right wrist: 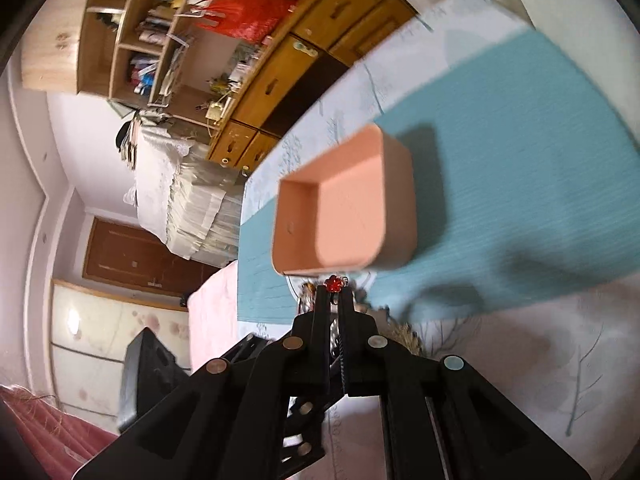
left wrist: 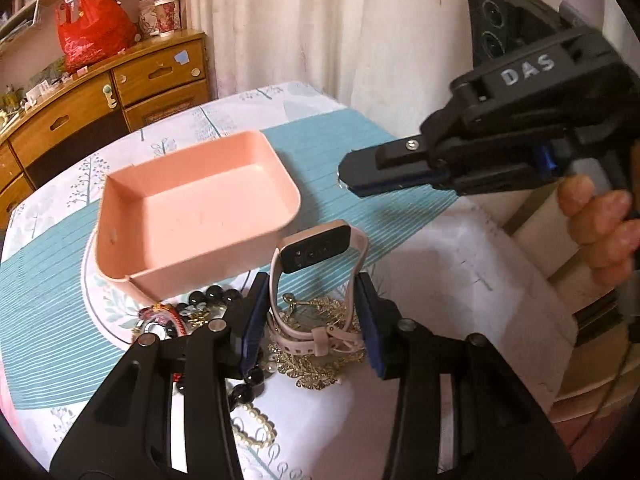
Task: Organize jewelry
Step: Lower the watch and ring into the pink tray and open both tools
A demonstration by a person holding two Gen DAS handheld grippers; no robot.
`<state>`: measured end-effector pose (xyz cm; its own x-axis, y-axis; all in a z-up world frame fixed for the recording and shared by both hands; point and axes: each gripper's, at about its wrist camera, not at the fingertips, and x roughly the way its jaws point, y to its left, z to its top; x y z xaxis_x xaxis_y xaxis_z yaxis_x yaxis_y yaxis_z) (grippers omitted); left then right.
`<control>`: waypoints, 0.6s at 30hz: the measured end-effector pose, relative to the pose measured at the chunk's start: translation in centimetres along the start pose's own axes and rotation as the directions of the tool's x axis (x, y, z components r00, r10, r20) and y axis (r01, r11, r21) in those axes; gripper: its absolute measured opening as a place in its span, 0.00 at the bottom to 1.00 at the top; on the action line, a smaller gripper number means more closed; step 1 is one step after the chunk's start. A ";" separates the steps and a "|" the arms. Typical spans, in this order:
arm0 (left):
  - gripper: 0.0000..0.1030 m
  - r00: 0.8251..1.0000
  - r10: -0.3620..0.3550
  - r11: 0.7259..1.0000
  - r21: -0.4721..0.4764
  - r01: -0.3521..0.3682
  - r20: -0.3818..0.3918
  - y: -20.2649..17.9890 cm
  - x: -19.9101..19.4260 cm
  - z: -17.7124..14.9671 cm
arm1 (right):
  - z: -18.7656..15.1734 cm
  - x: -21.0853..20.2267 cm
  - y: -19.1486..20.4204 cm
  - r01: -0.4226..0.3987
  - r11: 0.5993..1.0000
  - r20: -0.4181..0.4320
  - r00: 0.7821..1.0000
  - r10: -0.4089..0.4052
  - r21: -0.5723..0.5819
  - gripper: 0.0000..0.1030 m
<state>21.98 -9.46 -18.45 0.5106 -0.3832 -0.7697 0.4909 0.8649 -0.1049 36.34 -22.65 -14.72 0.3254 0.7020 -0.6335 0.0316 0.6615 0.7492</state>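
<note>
Nearest, the left gripper (left wrist: 316, 316) is clamped on the strap of a pink-banded watch (left wrist: 316, 246), lifted just above the jewelry heap (left wrist: 224, 320) on the worktop (left wrist: 52, 256). The right gripper (right wrist: 334, 294) is pinched on a small piece with a red flower stone (right wrist: 333, 283), held just short of the pink tray (left wrist: 192, 208). Beyond, the tray looks bare. Both pieces seem bound there: carry over the rim, then release.
</note>
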 end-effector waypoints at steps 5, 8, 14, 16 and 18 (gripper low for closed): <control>0.39 1.000 0.030 0.997 -0.071 -0.029 0.000 2.2 -2.7 1.8 | 2.0 -1.3 3.5 0.068 0.988 0.048 0.997 -0.063 -0.136 0.04; 0.39 0.997 0.076 0.986 -0.149 -0.071 0.026 5.0 -4.1 3.0 | 1.6 -2.8 5.4 0.158 0.957 0.085 0.986 -0.141 -0.242 0.04; 0.39 0.978 0.198 0.950 -0.261 -0.173 0.072 9.9 -4.5 4.6 | 1.6 0.4 7.6 0.211 0.923 0.135 0.975 -0.175 -0.323 0.04; 0.39 0.973 0.217 0.936 -0.301 -0.183 0.082 11.6 -4.4 5.2 | 0.8 1.1 6.9 0.233 0.908 0.152 0.970 -0.190 -0.349 0.04; 0.41 0.976 0.205 0.926 -0.337 -0.168 0.078 12.8 -3.9 5.6 | 0.6 1.6 6.9 0.237 0.901 0.162 0.968 -0.189 -0.364 0.04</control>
<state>30.24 1.31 -13.20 0.6537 -0.2214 -0.7237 0.1306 0.9749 -0.1803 37.64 -17.11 -10.45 0.4622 0.5117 -0.7242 -0.2385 0.8584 0.4542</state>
